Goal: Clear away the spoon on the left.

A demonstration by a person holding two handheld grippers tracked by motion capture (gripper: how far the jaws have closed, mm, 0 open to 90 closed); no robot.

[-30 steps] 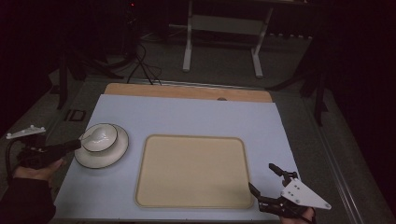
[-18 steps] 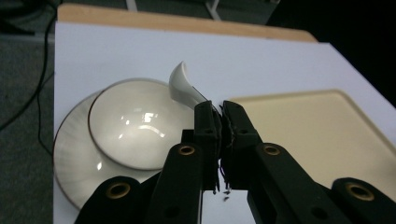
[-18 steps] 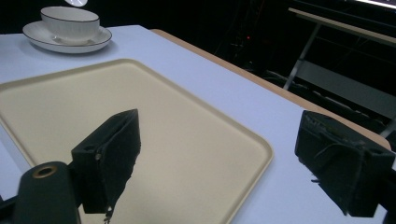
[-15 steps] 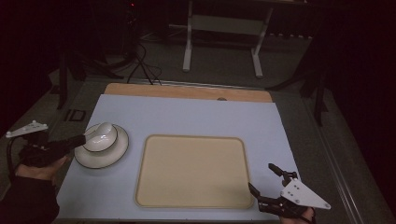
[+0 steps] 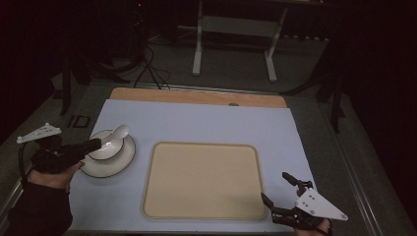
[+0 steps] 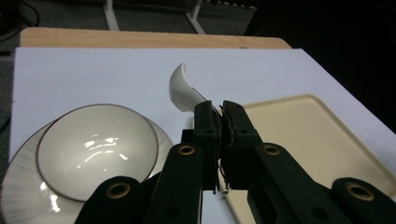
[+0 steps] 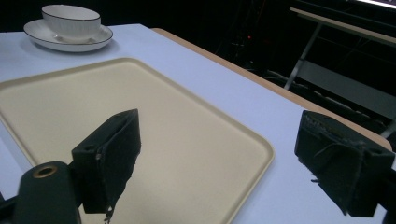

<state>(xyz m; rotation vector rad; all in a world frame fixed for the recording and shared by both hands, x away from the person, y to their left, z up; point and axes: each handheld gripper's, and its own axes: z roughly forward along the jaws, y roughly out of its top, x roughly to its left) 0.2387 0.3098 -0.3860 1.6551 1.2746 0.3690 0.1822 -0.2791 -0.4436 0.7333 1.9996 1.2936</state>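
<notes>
Spoon (image 6: 184, 91) clamped in left gripper (image 6: 220, 112) above bowl (image 6: 95, 147), right gripper (image 7: 215, 163) spread apart, apparently level.

Left claw (image 6: 221, 109) clamped tight — right claw (image 7: 215, 163) gaping wide.

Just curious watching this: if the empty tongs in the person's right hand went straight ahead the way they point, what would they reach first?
Probably the beige tray. The right tongs stand open, aimed low across it; farther along, the bowl on its saucer. Depth is uncertain.
</notes>
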